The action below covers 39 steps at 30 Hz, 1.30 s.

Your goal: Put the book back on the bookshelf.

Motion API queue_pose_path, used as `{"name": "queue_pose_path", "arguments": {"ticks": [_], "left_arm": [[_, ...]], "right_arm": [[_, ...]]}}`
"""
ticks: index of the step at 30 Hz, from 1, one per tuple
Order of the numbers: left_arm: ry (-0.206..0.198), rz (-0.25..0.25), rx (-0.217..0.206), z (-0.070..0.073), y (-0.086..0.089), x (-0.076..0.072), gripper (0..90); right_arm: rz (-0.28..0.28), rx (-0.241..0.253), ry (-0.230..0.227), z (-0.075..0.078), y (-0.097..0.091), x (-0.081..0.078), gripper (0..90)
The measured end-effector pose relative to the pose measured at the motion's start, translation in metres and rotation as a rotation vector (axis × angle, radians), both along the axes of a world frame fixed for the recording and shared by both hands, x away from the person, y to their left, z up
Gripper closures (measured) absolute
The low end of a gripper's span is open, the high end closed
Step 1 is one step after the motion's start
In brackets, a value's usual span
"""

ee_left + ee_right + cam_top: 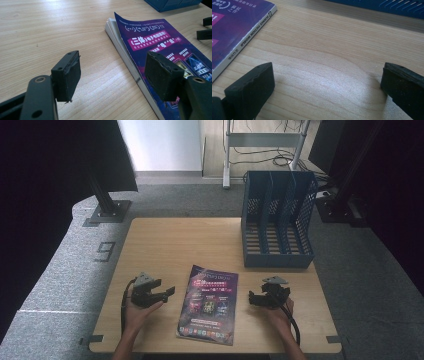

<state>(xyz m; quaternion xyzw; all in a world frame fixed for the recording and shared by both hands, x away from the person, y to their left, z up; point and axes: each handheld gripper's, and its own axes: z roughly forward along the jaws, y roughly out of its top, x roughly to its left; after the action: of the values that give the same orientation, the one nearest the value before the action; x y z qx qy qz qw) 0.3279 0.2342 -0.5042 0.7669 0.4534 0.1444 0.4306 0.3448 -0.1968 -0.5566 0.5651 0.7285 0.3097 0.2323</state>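
Observation:
A purple magazine [209,304] lies flat on the wooden table [175,245], near the front edge, between my two grippers. My left gripper [169,294] is held just left of it, jaws pointing at the book's open page edge, and stands open. In the left gripper view the magazine [155,37] has its cover curling up, and my left gripper [113,75] has nothing between its pads. My right gripper [253,300] is held to the right of the magazine and points left. In the right gripper view my right gripper [327,85] is wide open over bare wood, with the magazine's spine [249,35] to the left.
A blue mesh file rack [277,220] with three slots stands at the table's back right, its base at the top of both gripper views [172,3] [387,6]. Grey carpet surrounds the table, with a black stand foot [107,210] at the back left.

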Motion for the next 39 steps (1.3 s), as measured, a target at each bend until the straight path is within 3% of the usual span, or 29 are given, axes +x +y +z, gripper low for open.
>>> {"name": "queue_pose_path", "arguments": {"ticks": [9,18,26,39], "left_arm": [[0.012,-0.016,0.013,-0.003,-0.005,0.001,28.6],[0.008,-0.006,0.009,-0.003,-0.003,0.001,28.7],[0.004,0.018,-0.022,0.0,0.003,0.001,29.3],[0.012,0.032,-0.025,0.0,0.006,0.002,29.8]], "right_arm": [[-0.022,0.006,0.012,0.002,-0.001,-0.001,1.3],[-0.011,0.048,-0.022,0.009,-0.004,-0.003,4.2],[0.027,0.075,-0.08,0.024,0.003,-0.007,6.1],[0.093,0.11,-0.159,0.051,0.016,-0.01,8.5]]}}
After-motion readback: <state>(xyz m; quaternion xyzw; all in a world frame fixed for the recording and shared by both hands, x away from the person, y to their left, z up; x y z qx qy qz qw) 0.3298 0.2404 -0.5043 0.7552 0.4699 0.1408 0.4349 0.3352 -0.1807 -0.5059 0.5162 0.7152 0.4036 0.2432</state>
